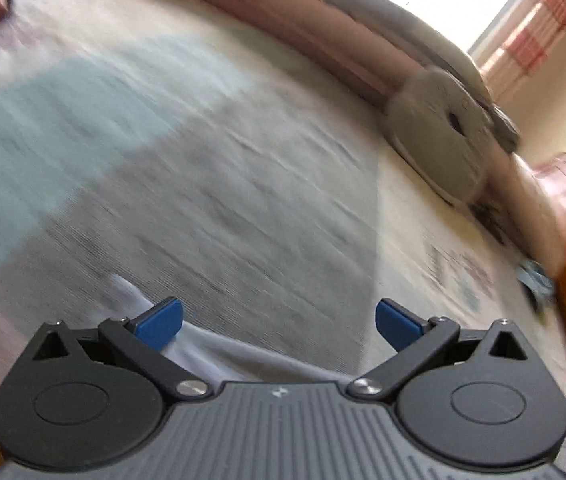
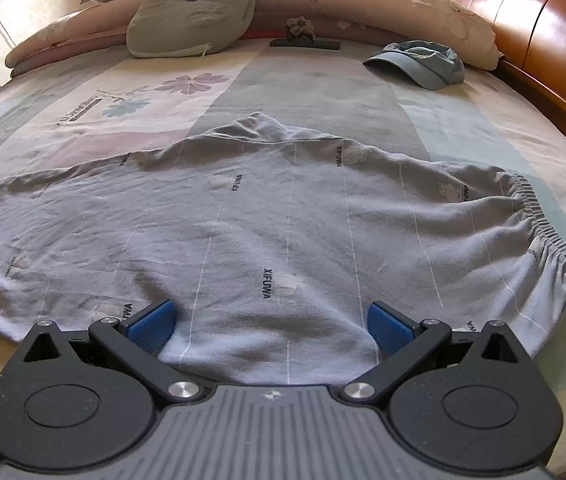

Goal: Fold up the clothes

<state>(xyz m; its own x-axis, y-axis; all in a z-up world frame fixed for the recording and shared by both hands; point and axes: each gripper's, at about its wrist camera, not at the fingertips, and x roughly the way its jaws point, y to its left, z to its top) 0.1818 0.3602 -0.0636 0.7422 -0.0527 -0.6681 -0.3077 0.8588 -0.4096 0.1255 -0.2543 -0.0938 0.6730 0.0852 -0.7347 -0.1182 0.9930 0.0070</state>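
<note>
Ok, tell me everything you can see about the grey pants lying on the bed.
The grey pants lie spread out flat but wrinkled across the bed sheet, soft knit by the look. Thin white lines and small dark XIFUWA lettering run over them, with faded pale motifs. A gathered elastic waistband sits at the right end. The right tongs hover open at the near edge, gripping nothing.

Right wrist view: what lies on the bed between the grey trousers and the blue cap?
Nothing: only bare bedsheet separates the grey trousers from the blue cap, as the right wrist view shows.
</note>
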